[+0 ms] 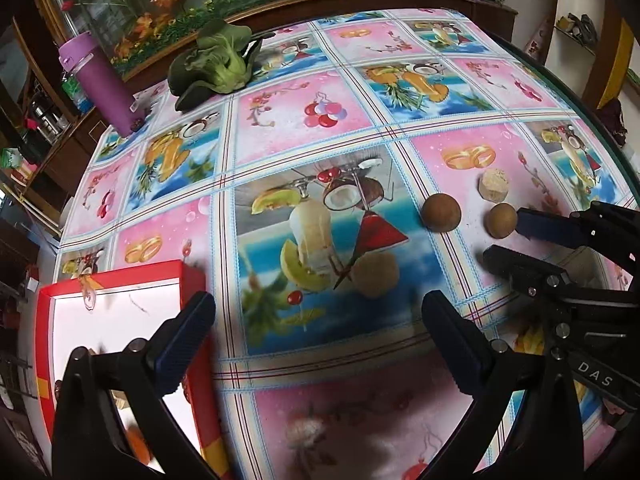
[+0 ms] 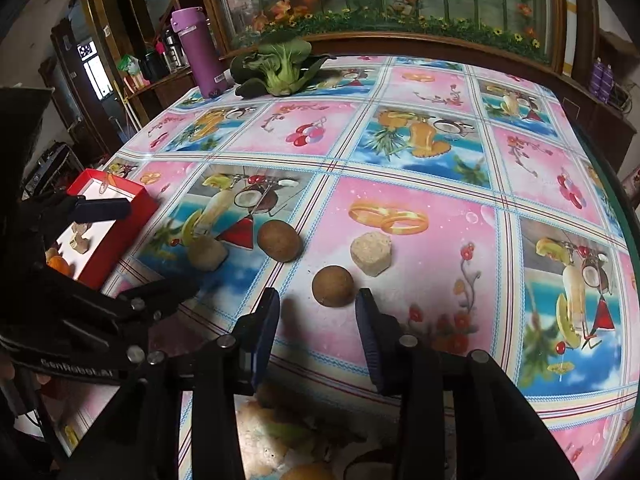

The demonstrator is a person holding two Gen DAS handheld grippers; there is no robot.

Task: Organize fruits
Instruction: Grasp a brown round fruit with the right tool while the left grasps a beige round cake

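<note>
We see our two hand-held grippers, both built of matte black plastic arms joined by round silver screws. The left gripper [image 1: 318, 312] has two broad fingers faced with dark blue ribbed pads [image 1: 188, 344]. The right gripper [image 2: 318, 312] matches it, with blue pads [image 2: 266, 330] along the fingers' inner sides. White lettering marks each black body, reading partly "DAS" and "GenRobot.AI".
</note>
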